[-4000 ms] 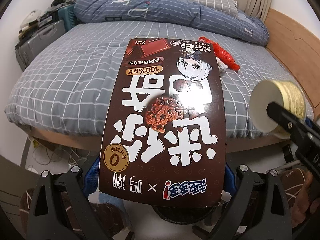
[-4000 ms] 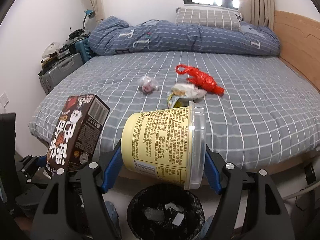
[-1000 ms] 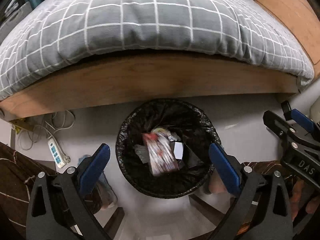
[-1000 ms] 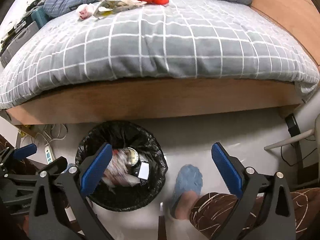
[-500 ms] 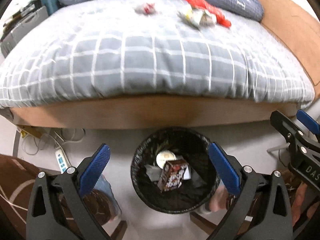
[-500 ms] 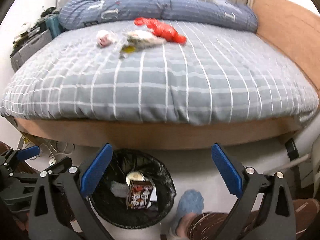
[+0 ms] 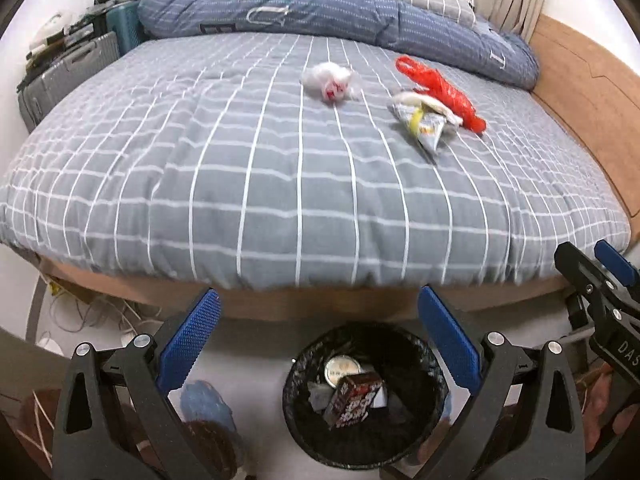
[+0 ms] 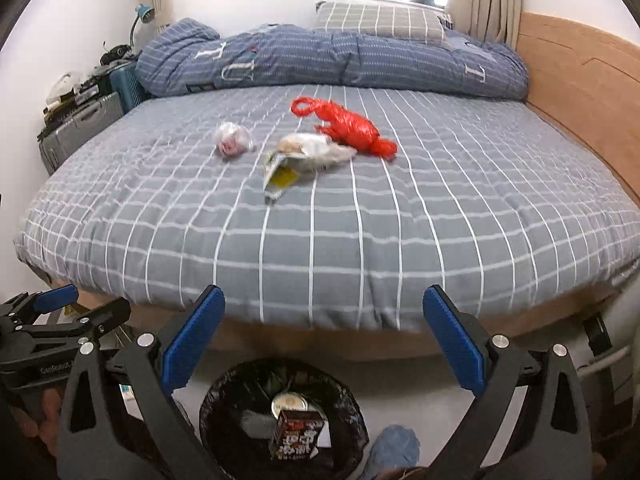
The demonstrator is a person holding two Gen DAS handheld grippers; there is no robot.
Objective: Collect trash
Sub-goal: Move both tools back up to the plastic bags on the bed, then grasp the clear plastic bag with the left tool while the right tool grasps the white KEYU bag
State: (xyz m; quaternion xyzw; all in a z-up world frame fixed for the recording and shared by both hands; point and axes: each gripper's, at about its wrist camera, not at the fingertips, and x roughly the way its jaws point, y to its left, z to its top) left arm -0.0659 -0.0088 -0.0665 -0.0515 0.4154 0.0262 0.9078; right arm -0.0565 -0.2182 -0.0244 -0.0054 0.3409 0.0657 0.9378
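Left wrist view: the left hand-held gripper (image 7: 318, 324) is spread wide with nothing between its ribbed blue pads (image 7: 188, 344). Below it on the floor stands a round bin (image 7: 362, 398) lined with crinkled black plastic; inside lie a brown cardboard biscuit box (image 7: 352, 400) and a round cup (image 7: 342, 368) seen end on. On the soft grey bed (image 7: 280, 184), quilted in a white grid, sit a crumpled white wad (image 7: 330, 82), a flattened foil snack wrapper (image 7: 424, 124) and a knotted red plastic bag (image 7: 440, 92) touching the wrapper. The right hand-held gripper (image 7: 600, 292) shows at the right edge.

Right wrist view: the right hand-held gripper (image 8: 324, 328) is likewise wide apart and holds nothing. The bin (image 8: 352, 420) sits under it with the box (image 8: 298, 434) upright and the cup (image 8: 290, 404) behind. On the bed (image 8: 360, 220) the wad (image 8: 233, 141), wrapper (image 8: 304, 156) and glossy red bag (image 8: 348, 126) lie in a loose row, well apart from the bin. A folded blue striped duvet (image 8: 332, 60) runs along the far side.
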